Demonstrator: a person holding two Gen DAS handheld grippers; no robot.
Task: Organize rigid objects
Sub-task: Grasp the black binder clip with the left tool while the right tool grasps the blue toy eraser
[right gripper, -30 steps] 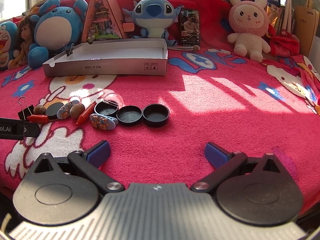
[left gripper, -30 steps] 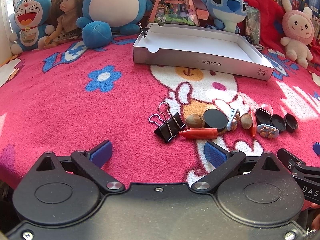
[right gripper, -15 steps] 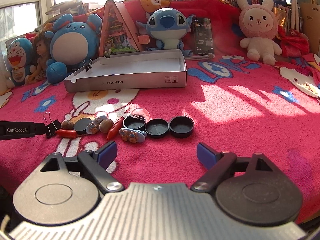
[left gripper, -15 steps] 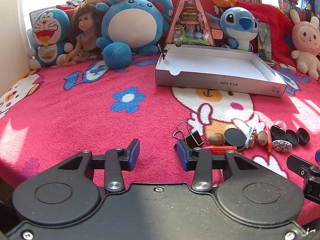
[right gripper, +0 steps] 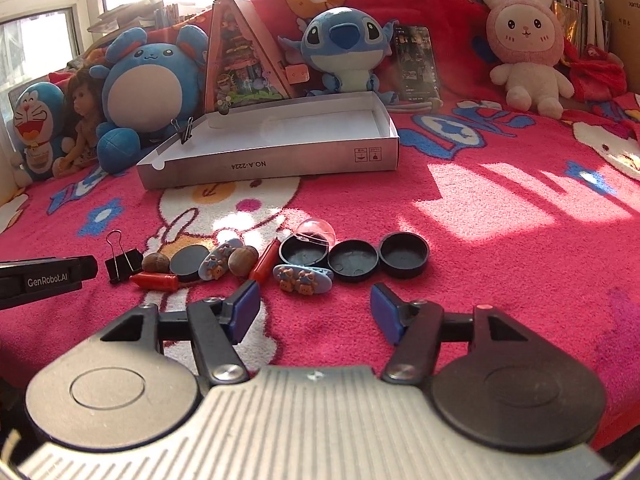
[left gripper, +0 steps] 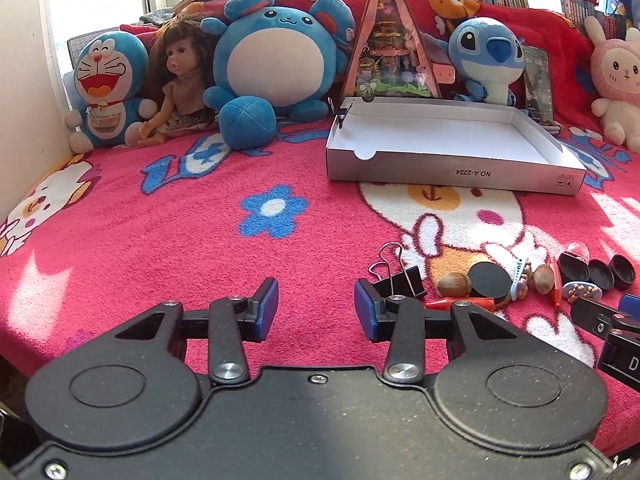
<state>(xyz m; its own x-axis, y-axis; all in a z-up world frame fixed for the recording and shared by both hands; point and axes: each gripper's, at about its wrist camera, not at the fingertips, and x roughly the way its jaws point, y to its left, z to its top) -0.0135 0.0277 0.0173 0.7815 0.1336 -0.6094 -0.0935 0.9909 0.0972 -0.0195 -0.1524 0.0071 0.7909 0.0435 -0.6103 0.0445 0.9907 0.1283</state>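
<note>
Two views, left wrist first.

Left view, left hand-held gripper (left gripper: pixel 316 304): jaws part open, a clear gap between the blue pads, nothing held; it hovers over the red blanket (left gripper: pixel 160 240).
Left view, binder clip (left gripper: pixel 398 280): black, wire handles up, lying just beyond the right pad; contact with it cannot be judged.
Left view, small items: nut (left gripper: pixel 453 284), black disc (left gripper: pixel 490 279) and red crayon (left gripper: pixel 460 303) bunched close together right of the clip; three black caps (left gripper: pixel 600 274) in a row further right.
Left view, box (left gripper: pixel 452 168): white, shallow, open top, no items inside, on the blanket well beyond the items, in front of the plush toys (left gripper: pixel 276 68).
Left view, right hand-held gripper (left gripper: pixel 612 320): only part of one black finger with a blue pad at the right edge.

Right view, right hand-held gripper (right gripper: pixel 316 308): jaws wide apart, holding nothing, low over the blanket (right gripper: pixel 500 260).
Right view, bear hair clip (right gripper: pixel 303 278): blue, just ahead of the jaw gap, not touched.
Right view, caps (right gripper: pixel 404 256): three in a row, touching or nearly so; a clear dome (right gripper: pixel 316 232) sits at the leftmost one.
Right view, left cluster: binder clip (right gripper: pixel 122 264), nut (right gripper: pixel 156 262), disc (right gripper: pixel 188 264), crayon (right gripper: pixel 156 281), all on the blanket.
Right view, box (right gripper: pixel 272 164): well behind the items, a small clip (right gripper: pixel 184 131) on its left wall.
Right view, left hand-held gripper finger (right gripper: pixel 48 278): at the left edge, beside the binder clip.
</note>
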